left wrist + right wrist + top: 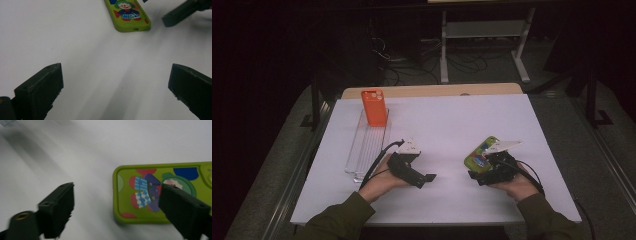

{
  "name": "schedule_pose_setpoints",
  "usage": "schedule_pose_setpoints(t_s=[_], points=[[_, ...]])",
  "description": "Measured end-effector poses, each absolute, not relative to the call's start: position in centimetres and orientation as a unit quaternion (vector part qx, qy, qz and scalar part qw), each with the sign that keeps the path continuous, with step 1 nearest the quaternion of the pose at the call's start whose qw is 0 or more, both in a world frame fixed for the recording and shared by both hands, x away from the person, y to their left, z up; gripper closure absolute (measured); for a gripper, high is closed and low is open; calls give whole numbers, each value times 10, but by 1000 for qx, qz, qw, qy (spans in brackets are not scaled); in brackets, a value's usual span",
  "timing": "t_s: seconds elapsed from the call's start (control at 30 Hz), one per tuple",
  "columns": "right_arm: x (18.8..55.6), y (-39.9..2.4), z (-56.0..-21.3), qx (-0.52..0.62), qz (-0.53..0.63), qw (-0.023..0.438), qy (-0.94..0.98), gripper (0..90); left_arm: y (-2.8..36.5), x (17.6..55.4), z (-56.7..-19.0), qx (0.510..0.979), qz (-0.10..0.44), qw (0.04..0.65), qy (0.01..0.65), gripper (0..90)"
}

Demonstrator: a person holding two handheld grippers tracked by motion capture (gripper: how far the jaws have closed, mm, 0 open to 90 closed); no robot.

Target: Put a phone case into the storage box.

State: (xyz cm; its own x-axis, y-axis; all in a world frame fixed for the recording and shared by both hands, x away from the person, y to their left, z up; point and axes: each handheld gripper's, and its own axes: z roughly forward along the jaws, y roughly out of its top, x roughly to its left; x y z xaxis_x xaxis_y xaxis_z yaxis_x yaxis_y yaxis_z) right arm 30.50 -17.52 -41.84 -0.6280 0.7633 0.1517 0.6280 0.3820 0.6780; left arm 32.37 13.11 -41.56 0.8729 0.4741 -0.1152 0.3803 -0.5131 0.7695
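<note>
Progress looks early: green phone case (160, 192) lies flat beneath the unclenched right gripper (117, 205), one jaw above it (no grasp yet), left gripper (116, 87) gaping idle nearby.

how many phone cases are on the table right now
2. A green phone case with a clown picture lies flat near the right gripper. An orange phone case stands at the far end of the clear rack on the table's left.

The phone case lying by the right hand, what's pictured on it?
A clown on the lime-green phone case, clearest in the left gripper view.
</note>
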Motion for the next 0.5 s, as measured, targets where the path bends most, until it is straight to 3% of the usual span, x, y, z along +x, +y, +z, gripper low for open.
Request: schedule_pose_setpoints(t_s=[0.5], points=[[366,-143,-424,436,305,93,841,716,136,328,-416,864,54,431,254,0]])
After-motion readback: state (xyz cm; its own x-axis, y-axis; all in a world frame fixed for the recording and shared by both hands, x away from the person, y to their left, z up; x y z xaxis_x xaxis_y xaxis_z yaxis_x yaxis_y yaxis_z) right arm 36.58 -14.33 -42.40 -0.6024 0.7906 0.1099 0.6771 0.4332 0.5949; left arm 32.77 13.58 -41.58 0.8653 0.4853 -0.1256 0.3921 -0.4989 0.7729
